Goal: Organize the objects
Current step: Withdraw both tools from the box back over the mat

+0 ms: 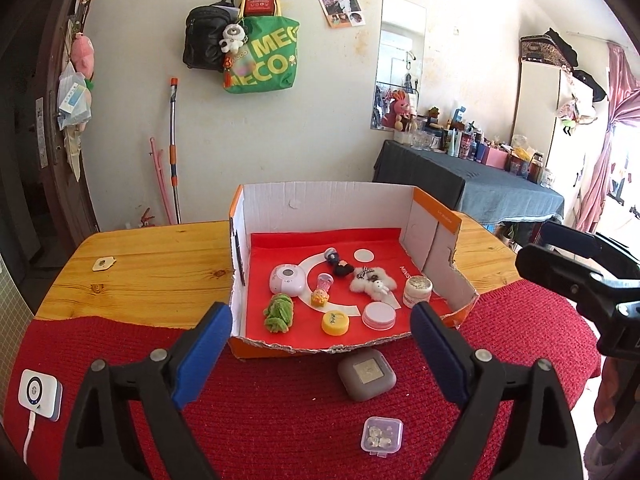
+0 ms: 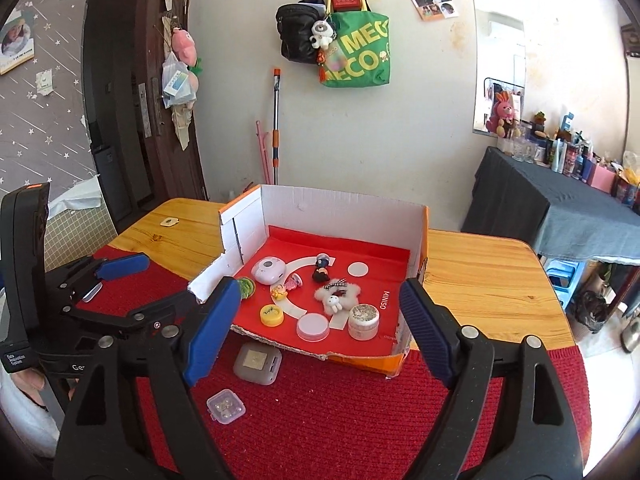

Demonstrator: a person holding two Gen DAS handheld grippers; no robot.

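Note:
An open-fronted cardboard box (image 1: 320, 208) (image 2: 340, 208) with a red lining holds several small things: a white round gadget (image 1: 287, 279), a green fuzzy toy (image 1: 279, 313), a yellow cap (image 1: 335, 323), a pink-rimmed lid (image 1: 379, 315), a glitter-topped jar (image 1: 417, 290), a white plush bunny (image 1: 374, 285) and a dark figurine (image 1: 340, 264). In front of it, on the red mat, lie a grey square case (image 1: 366, 374) (image 2: 257, 362) and a small clear box (image 1: 382, 436) (image 2: 225, 406). My left gripper (image 1: 320, 312) and right gripper (image 2: 319, 286) both stand open and empty before the box.
The red knitted mat (image 1: 280, 420) covers the near part of a wooden table (image 1: 160, 256). A white device with a cable (image 1: 38, 394) lies at the mat's left edge, a small tag (image 1: 103, 264) on the bare wood. A cluttered side table (image 1: 480, 176) stands behind on the right.

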